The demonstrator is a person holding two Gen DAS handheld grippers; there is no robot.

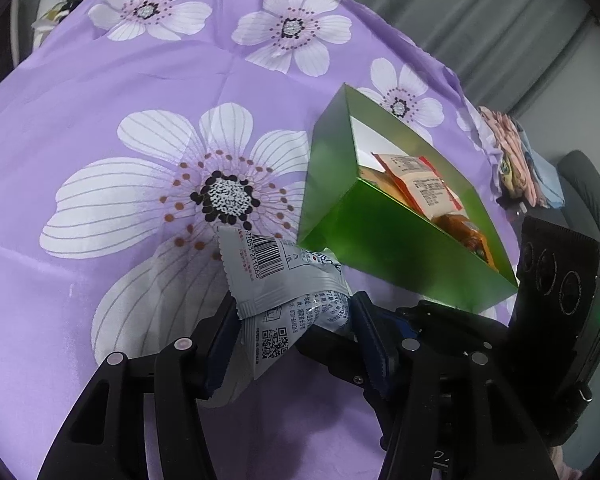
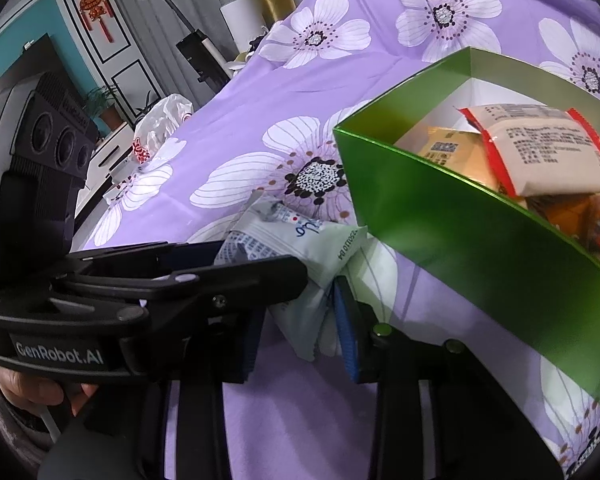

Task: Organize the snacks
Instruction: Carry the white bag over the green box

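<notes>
Both wrist cameras look steeply down, close over the purple floral cloth (image 1: 100, 92), sharing the green box (image 1: 400, 248) and white packet (image 2: 300, 240).

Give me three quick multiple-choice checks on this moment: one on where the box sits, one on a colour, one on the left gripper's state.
1. Where is the green box relative to the white snack packet in the left wrist view?
A. To the packet's right, standing on the cloth
B. On top of the packet
C. Far behind it, off the cloth

2. What colour is the cloth under everything?
A. Plain white
B. Purple with white flowers
C. Blue striped

3. What is the left gripper doing?
A. Open over bare cloth
B. Inside the box
C. Shut on the white snack packet

Answers:
1 A: the box stands on the cloth just right of the packet.
2 B: purple fabric with large white flowers fills both views.
3 C: both pads press the packet's crumpled sides.
</notes>
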